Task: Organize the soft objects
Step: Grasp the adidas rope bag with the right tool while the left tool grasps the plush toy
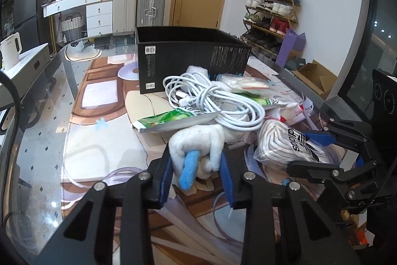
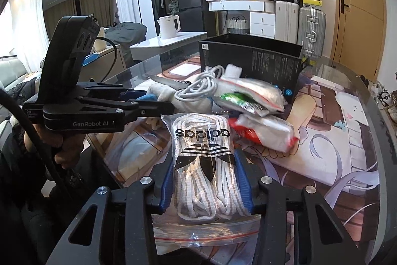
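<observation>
— Where's the plush toy (image 1: 198, 150)?

— White with a blue bit, right between my left tongs (image 1: 197, 165); both pads are squeezed against it at the near edge of the pile.

— And your right?

— My right tongs (image 2: 206, 180) are clamped on the bag of white laces (image 2: 203, 165), one pad on each side.

— What's beyond?

— A coiled white cable (image 1: 218, 101) and a green packet (image 1: 171, 119) just behind the toy, then the open black box (image 1: 191, 61) on the glass table (image 1: 44, 145).

You are carrying two matte black linkage grippers, the left gripper (image 1: 197, 165) and right gripper (image 2: 206, 180), both showing ribbed blue pads (image 2: 244, 188) and silver screw heads (image 2: 146, 180). White "GenRobot.AI" lettering (image 2: 90, 124) and a trailing black cable (image 2: 37, 140) are showing too.
</observation>
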